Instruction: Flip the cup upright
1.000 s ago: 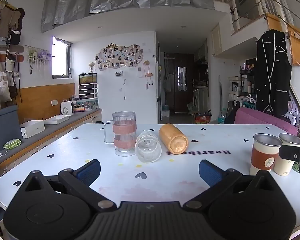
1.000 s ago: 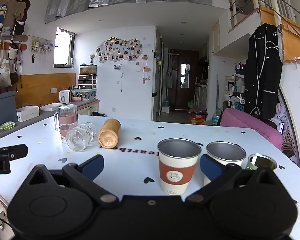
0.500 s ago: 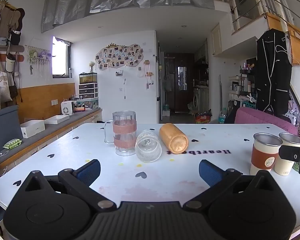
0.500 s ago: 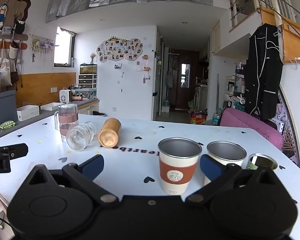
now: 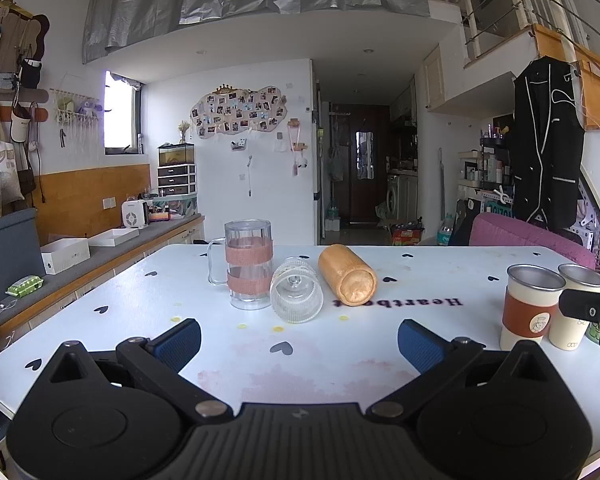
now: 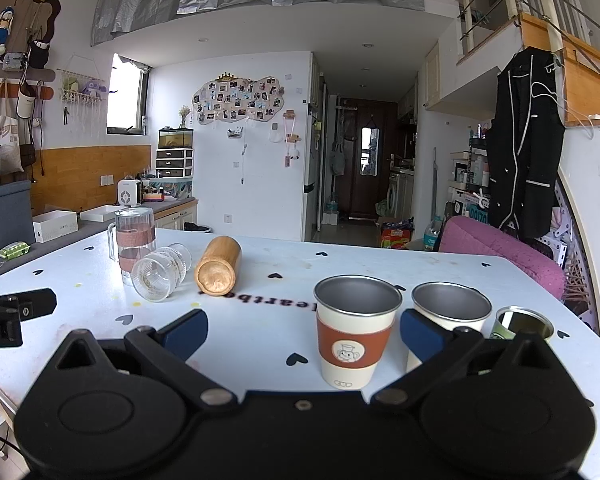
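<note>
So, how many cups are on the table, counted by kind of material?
Clear glass: 2, the banded mug upright, the ribbed glass on its side.
Wooden: 1, on its side.
Metal-rimmed with sleeve: 2, upright.
Green can-like cup: 1.
Total: 6.

"Heartbeat", upside down, on table [image 5: 380,364]

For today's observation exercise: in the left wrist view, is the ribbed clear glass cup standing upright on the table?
No: the ribbed clear glass cup lies on its side on the table, between the upright glass mug and the toppled wooden cup.
</note>
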The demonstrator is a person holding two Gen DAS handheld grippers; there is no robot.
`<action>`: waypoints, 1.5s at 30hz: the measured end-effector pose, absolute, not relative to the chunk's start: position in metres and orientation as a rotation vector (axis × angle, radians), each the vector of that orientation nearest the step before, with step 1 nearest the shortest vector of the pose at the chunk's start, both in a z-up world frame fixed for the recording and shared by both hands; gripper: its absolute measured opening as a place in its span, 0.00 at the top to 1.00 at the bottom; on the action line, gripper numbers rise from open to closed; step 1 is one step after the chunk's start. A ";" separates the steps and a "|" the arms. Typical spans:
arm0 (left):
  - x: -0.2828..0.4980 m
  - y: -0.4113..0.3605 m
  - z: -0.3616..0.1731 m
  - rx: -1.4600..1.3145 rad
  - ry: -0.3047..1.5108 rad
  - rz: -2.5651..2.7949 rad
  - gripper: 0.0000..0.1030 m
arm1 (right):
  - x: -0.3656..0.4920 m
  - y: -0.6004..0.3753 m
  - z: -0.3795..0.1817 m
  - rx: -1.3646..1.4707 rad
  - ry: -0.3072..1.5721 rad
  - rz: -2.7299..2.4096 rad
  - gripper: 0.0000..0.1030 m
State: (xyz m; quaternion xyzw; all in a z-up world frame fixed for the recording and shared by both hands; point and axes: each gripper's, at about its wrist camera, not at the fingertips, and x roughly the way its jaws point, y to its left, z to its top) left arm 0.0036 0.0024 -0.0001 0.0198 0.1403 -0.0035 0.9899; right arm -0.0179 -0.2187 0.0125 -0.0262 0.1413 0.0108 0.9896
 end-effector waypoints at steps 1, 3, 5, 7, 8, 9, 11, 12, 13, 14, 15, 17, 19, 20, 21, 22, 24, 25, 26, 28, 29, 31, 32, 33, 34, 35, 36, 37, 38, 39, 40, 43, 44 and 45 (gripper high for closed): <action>0.004 0.003 0.000 0.040 0.282 -0.008 0.00 | -0.018 -0.219 0.012 -0.053 0.284 0.022 0.00; 0.004 0.002 0.000 0.040 0.282 -0.007 0.00 | -0.018 -0.219 0.013 -0.053 0.284 0.021 0.00; 0.004 0.003 0.000 0.039 0.282 -0.008 0.00 | -0.018 -0.219 0.012 -0.053 0.283 0.022 0.00; 0.004 0.002 -0.003 0.040 0.282 -0.008 0.00 | -0.018 -0.219 0.012 -0.052 0.283 0.021 0.00; 0.004 0.003 -0.004 0.040 0.282 -0.007 0.00 | -0.018 -0.219 0.012 -0.052 0.284 0.021 0.00; 0.004 0.002 -0.003 0.039 0.283 -0.009 0.00 | -0.018 -0.219 0.012 -0.052 0.283 0.021 0.00; 0.004 0.002 -0.003 0.040 0.283 -0.008 0.00 | -0.018 -0.218 0.013 -0.050 0.282 0.020 0.00; 0.004 0.002 -0.003 0.040 0.283 -0.008 0.00 | -0.018 -0.218 0.013 -0.049 0.282 0.020 0.00; 0.004 0.002 -0.003 0.040 0.283 -0.008 0.00 | -0.019 -0.218 0.013 -0.049 0.282 0.020 0.00; 0.004 0.002 -0.003 0.040 0.283 -0.008 0.00 | -0.020 -0.222 0.014 -0.049 0.282 0.019 0.00; 0.004 0.002 -0.003 0.040 0.283 -0.008 0.00 | -0.020 -0.222 0.014 -0.049 0.281 0.019 0.00; 0.004 0.002 -0.003 0.040 0.284 -0.008 0.00 | -0.020 -0.222 0.014 -0.049 0.282 0.019 0.00; 0.004 0.002 -0.003 0.040 0.284 -0.008 0.00 | -0.020 -0.222 0.014 -0.048 0.282 0.020 0.00; 0.004 0.002 -0.003 0.040 0.284 -0.008 0.00 | -0.020 -0.222 0.014 -0.048 0.282 0.020 0.00; 0.004 0.002 -0.003 0.040 0.284 -0.008 0.00 | -0.020 -0.222 0.014 -0.049 0.282 0.019 0.00; 0.004 0.002 -0.003 0.041 0.284 -0.008 0.00 | -0.020 -0.222 0.014 -0.049 0.282 0.019 0.00; 0.004 0.002 -0.003 0.040 0.284 -0.007 0.00 | -0.020 -0.222 0.014 -0.048 0.282 0.020 0.00; 0.004 0.002 -0.003 0.040 0.285 -0.007 0.00 | -0.020 -0.222 0.014 -0.048 0.281 0.020 0.00; 0.005 0.002 -0.003 0.040 0.285 -0.008 0.00 | -0.020 -0.222 0.014 -0.049 0.281 0.020 0.00; 0.004 0.002 -0.003 0.041 0.284 -0.008 0.00 | -0.020 -0.222 0.014 -0.048 0.282 0.019 0.00; 0.005 0.002 -0.003 0.041 0.284 -0.008 0.00 | -0.020 -0.222 0.014 -0.048 0.281 0.020 0.00; 0.005 0.002 -0.003 0.040 0.285 -0.008 0.00 | -0.020 -0.222 0.014 -0.049 0.281 0.020 0.00; 0.005 0.002 -0.003 0.040 0.285 -0.007 0.00 | -0.020 -0.222 0.014 -0.049 0.281 0.020 0.00; 0.004 0.002 -0.003 0.041 0.285 -0.008 0.00 | -0.020 -0.222 0.014 -0.049 0.281 0.020 0.00; 0.005 0.002 -0.003 0.041 0.285 -0.008 0.00 | -0.020 -0.222 0.014 -0.049 0.281 0.020 0.00; 0.005 0.002 -0.003 0.041 0.286 -0.007 0.00 | -0.020 -0.222 0.014 -0.049 0.281 0.019 0.00; 0.005 0.002 -0.003 0.040 0.285 -0.007 0.00 | -0.020 -0.222 0.014 -0.048 0.281 0.019 0.00; 0.005 0.002 -0.003 0.041 0.285 -0.008 0.00 | -0.020 -0.222 0.015 -0.048 0.281 0.019 0.00; 0.004 0.002 -0.003 0.041 0.285 -0.008 0.00 | -0.020 -0.222 0.014 -0.048 0.281 0.019 0.00; 0.004 0.002 -0.003 0.041 0.285 -0.008 0.00 | -0.020 -0.222 0.014 -0.048 0.281 0.019 0.00; 0.005 0.002 -0.003 0.041 0.285 -0.008 0.00 | -0.020 -0.222 0.014 -0.048 0.280 0.019 0.00; 0.005 0.002 -0.003 0.040 0.285 -0.009 0.00 | -0.020 -0.224 0.015 -0.048 0.281 0.019 0.00; 0.005 0.001 -0.003 0.040 0.285 -0.010 0.00 | -0.020 -0.223 0.015 -0.048 0.280 0.019 0.00; 0.004 -0.003 -0.006 0.039 0.285 -0.012 0.00 | -0.020 -0.224 0.015 -0.048 0.280 0.020 0.00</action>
